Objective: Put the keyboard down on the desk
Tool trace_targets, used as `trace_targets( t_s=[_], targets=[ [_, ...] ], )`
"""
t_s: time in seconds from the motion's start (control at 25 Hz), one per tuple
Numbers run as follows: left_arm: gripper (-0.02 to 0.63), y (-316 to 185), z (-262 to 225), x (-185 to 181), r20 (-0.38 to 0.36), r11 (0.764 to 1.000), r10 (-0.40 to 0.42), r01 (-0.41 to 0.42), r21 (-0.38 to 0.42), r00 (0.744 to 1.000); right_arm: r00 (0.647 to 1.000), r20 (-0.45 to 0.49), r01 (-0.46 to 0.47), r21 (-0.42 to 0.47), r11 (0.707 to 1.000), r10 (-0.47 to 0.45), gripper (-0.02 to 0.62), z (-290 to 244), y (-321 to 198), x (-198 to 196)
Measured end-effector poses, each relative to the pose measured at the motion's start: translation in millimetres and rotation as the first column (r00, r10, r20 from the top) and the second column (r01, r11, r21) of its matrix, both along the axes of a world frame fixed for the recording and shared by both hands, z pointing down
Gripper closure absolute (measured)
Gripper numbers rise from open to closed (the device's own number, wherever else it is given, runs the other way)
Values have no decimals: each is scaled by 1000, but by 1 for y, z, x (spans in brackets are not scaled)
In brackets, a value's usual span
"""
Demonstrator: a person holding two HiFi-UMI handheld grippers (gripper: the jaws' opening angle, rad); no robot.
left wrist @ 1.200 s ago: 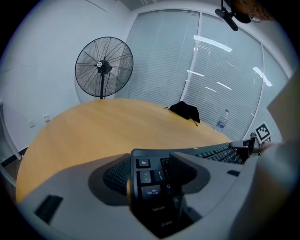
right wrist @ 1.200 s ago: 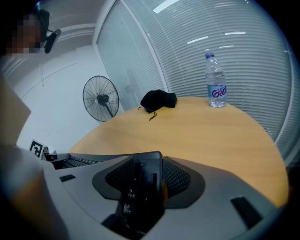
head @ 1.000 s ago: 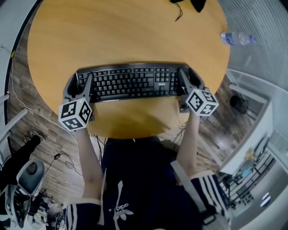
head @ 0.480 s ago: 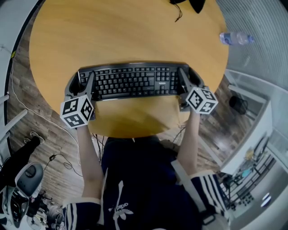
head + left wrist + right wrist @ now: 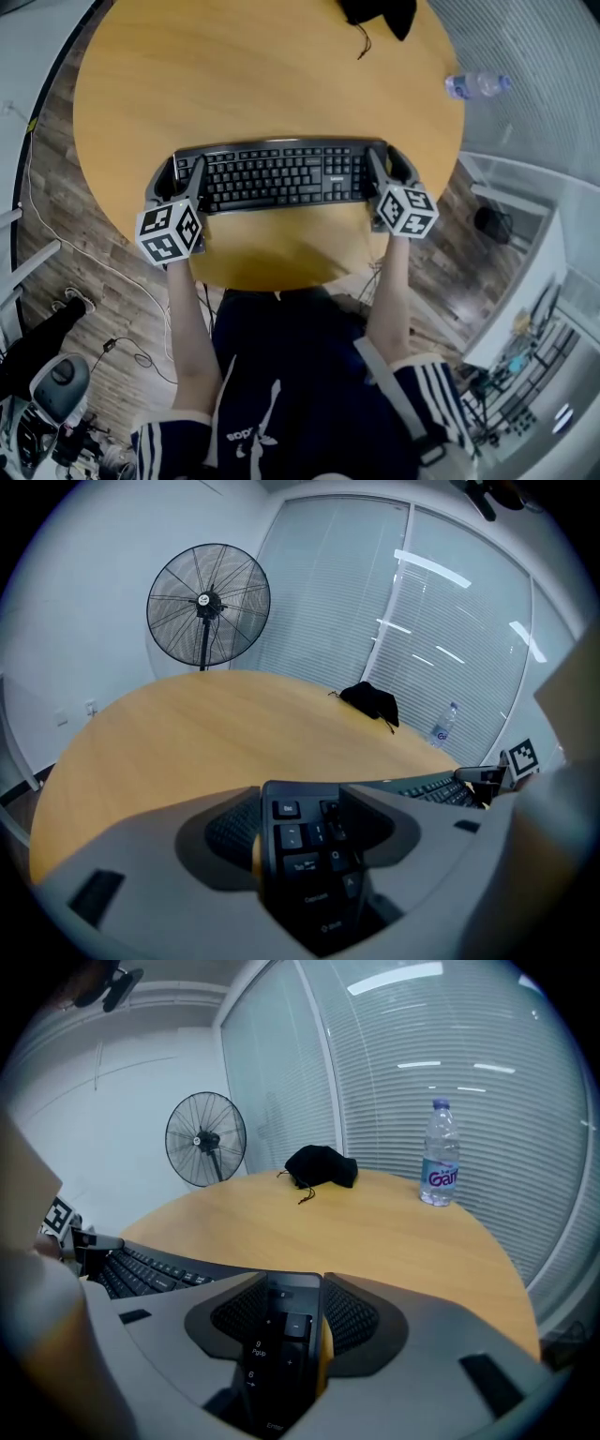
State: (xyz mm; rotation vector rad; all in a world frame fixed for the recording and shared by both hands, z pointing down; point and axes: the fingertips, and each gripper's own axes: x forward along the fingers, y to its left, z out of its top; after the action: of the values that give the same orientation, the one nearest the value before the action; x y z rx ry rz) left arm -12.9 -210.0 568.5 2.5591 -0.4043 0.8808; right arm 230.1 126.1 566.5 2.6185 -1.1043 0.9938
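Keyboard [image 5: 277,174] lies along the tabletop's [image 5: 262,66] near edge; contact with the surface unclear. Left hand-held gripper [image 5: 183,178] is clamped on its left end, right hand-held gripper [image 5: 387,169] on its right end. Risk: releasing one end early would drop or skew it. Capped water bottle [image 5: 476,85] at the right edge, fill unreadable.

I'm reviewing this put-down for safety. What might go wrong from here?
The left gripper and right gripper each clamp one end of the black keyboard. Opening one first might let that end drop onto the round wooden desk. Pulling back before the jaws clear might drag it toward the near edge.
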Motion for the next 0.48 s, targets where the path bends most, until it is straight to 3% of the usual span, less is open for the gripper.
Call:
trace_targets(
  t_s=[0.36,0.48],
  targets=[
    [363,-13,-48,28,-100,989,91,-78,129,991,995,-96,2,129,992,11,419,-50,-28,10],
    [375,-14,-74,35,-162,981,125,-98,165,979,993,-115,-10,208,978,34,502,-77,-43,0]
  ],
)
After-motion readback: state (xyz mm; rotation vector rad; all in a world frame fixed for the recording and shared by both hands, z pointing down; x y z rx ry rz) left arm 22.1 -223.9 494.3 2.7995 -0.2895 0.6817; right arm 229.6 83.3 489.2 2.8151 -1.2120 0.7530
